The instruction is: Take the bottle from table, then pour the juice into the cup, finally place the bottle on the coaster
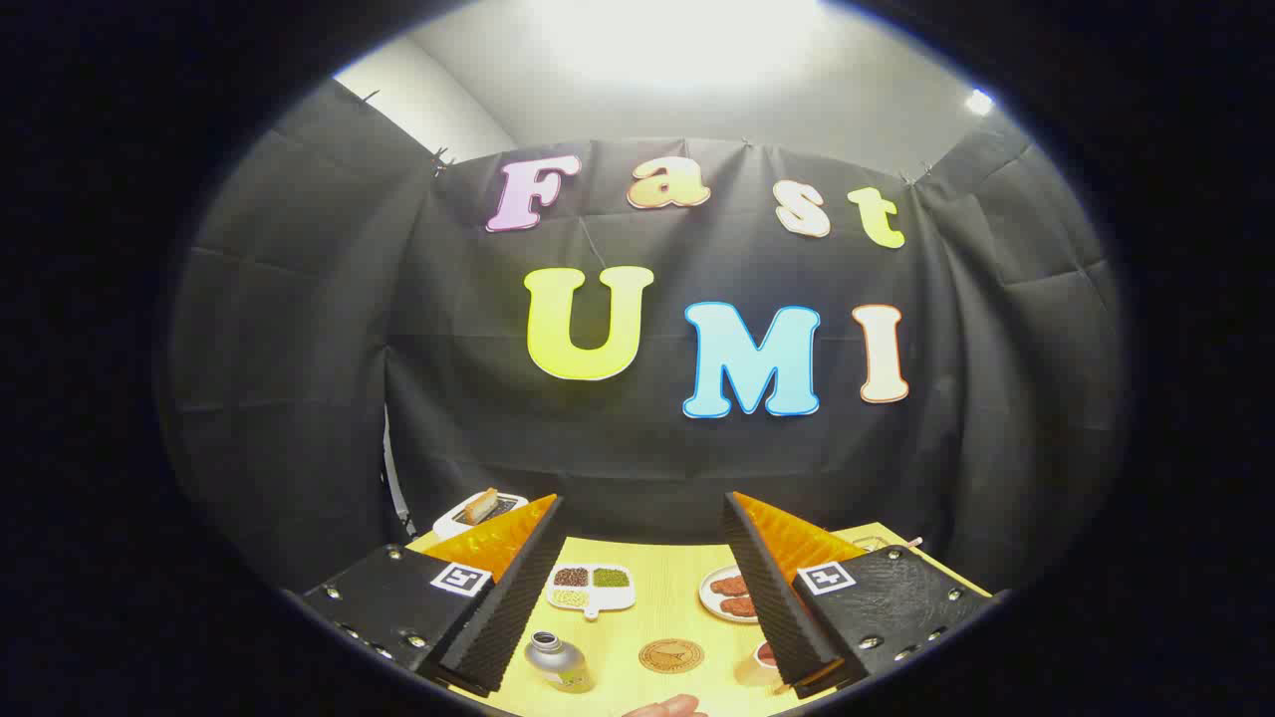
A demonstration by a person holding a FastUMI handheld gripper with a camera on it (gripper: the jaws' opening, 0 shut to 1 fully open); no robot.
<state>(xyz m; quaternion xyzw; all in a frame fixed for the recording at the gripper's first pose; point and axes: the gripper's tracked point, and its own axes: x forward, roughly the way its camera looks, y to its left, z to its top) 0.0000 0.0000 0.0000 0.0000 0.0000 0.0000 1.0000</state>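
the hand-held gripper (642,578) hangs above the yellow desk (657,607) with its two fingers (508,597) spread wide apart, pinching nothing; the whole gap between them stands free.

take the round brown coaster (670,655) as the landmark: it lies flat on the desk in the gap between the fingers, below their tips. the bottle (557,661), a small silver metal one with a dark open neck, stands upright to the left of the coaster, near it but apart, just beside the inner face of the left finger and not touched by it. to the right of the coaster sits the cup (759,661), partly hidden behind the right finger, with something reddish at its rim.

beyond the coaster, toward the cloth wall, lies a white divided dish (590,590) with brown, green and pale grains in separate compartments. beyond and to the right of the coaster is a white plate (725,594) carrying reddish-brown pieces, its right side cut off by the right finger. far beyond and to the left, past the left finger, a white tray (480,512) holds a brownish piece of food.

on the near side of the coaster a fingertip of a person (669,707) shows.
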